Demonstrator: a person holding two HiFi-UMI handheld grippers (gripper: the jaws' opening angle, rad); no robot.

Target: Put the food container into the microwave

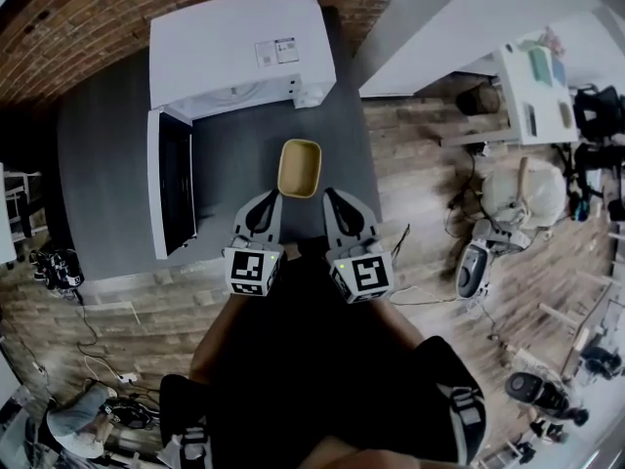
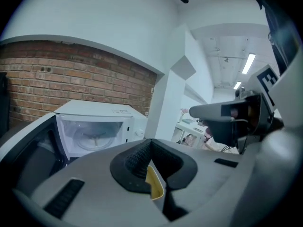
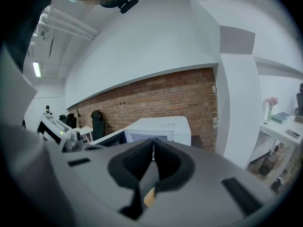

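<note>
The yellow food container [image 1: 300, 168] stands on the dark grey table [image 1: 107, 164], in front of the white microwave [image 1: 239, 52]. The microwave's door [image 1: 176, 184] hangs open to the left, and its cavity with the glass turntable [image 2: 94, 137] holds nothing. My left gripper [image 1: 272, 196] is shut, its tip at the container's near left corner. My right gripper [image 1: 331, 194] is shut at the near right corner. In the left gripper view a strip of the container [image 2: 155, 184] shows below the closed jaws. In the right gripper view the microwave [image 3: 158, 126] lies ahead.
A brick wall [image 1: 117, 8] runs behind the microwave. A white pillar [image 1: 430, 27] and a white desk [image 1: 537, 86] stand to the right, over a wooden floor with cables, a vacuum-like device [image 1: 474, 262] and chairs. The open door sits left of my left gripper.
</note>
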